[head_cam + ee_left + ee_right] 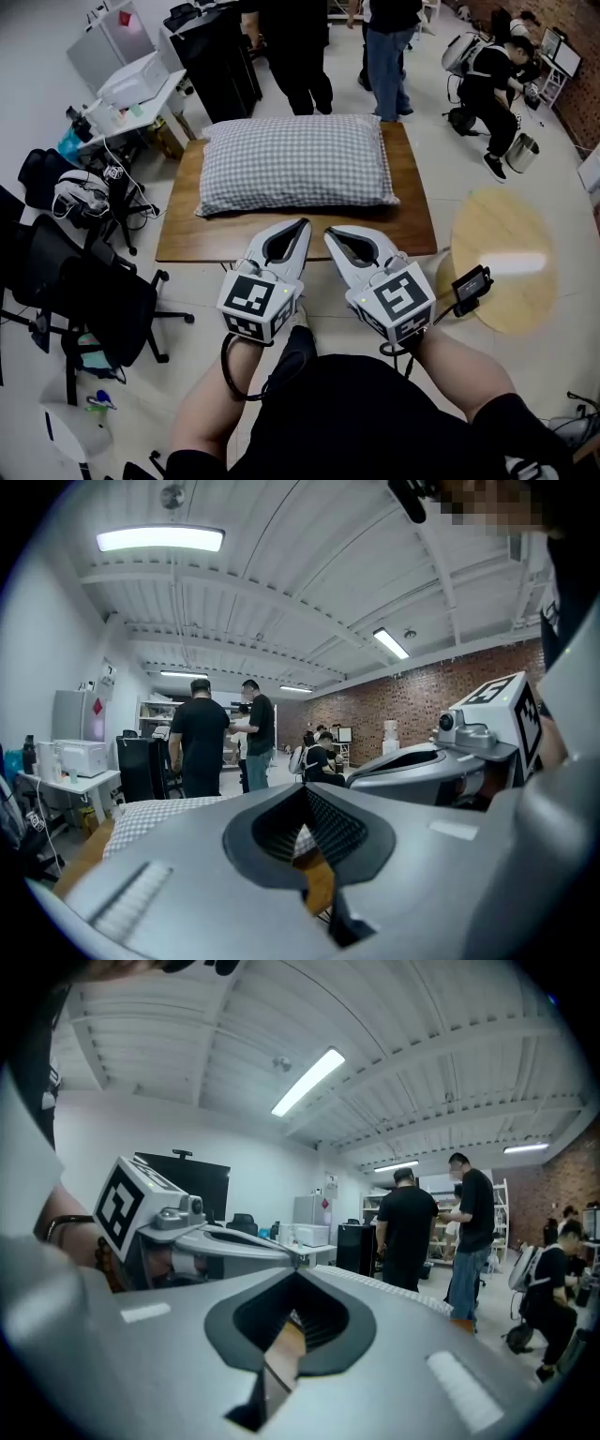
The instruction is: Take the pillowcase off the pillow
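**Pillow and pillowcase.** The pillow [295, 161] lies flat on a low rectangular wooden tabletop [281, 240], its long side running across. It fills the far part of the board and leaves a bare strip along the near edge. The pillowcase [244, 173] is fully on. It is a fine grey-and-white check, smooth over the top, with a flat hem showing round the corners.

**Tools.** The left tool [302, 224] and the right tool [330, 232] are held level, side by side. Their tips converge over the near edge of the tabletop, apart from the pillow. Both are clenched on nothing: each gripper view shows the jaw tips meeting, with only tabletop and checked fabric seen through the opening behind them. A person's forearms and black sleeves hold the tools.

**Surroundings.** A round wooden table [502, 258] stands just right of the tabletop, with a small black device [469, 283] at its near rim. A black office chair [94, 291] stands to the left. Beyond it a white desk [131, 103] carries white appliances. Two persons [305, 47] in dark clothes stand just beyond the far edge, and another [497, 84] sits at the right by a brick wall [431, 700]. Nothing lies between the tools and the pillow.

**Markings.** Each tool carries a cube [258, 302] with black-and-white square markers. A red label [125, 18] on a grey cabinet is too small to read.
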The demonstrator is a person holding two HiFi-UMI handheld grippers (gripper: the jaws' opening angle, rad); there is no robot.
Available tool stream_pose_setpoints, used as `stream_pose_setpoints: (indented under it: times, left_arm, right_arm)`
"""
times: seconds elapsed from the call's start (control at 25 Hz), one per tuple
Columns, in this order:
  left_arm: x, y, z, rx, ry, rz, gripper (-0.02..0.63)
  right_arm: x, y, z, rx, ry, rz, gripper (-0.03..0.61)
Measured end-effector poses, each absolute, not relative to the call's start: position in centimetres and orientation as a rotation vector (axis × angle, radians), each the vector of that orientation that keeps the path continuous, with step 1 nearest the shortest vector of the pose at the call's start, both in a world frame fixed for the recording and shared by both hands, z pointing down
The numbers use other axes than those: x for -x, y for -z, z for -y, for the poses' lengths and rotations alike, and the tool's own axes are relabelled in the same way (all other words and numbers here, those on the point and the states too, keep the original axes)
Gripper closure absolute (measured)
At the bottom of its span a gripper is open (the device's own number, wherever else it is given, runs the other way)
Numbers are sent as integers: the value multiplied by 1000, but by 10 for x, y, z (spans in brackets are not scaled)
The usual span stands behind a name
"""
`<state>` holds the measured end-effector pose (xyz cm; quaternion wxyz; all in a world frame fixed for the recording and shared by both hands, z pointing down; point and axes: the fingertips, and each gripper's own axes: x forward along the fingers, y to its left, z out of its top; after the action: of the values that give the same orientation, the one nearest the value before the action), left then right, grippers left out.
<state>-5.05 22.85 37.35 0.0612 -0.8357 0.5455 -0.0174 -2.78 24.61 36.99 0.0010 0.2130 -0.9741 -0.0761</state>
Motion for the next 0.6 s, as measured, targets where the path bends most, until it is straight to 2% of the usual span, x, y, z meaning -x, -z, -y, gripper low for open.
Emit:
stream_pose_setpoints:
  times: [0.36, 0.6]
  left_arm:
    - [105, -375, -173, 2541, 17, -1690, 611]
    - [155, -379, -104, 2550, 16, -1743, 611]
  right_arm:
    - [77, -364, -196, -644, 223, 3043, 577]
    - [123, -366, -124, -628, 199, 3027, 577]
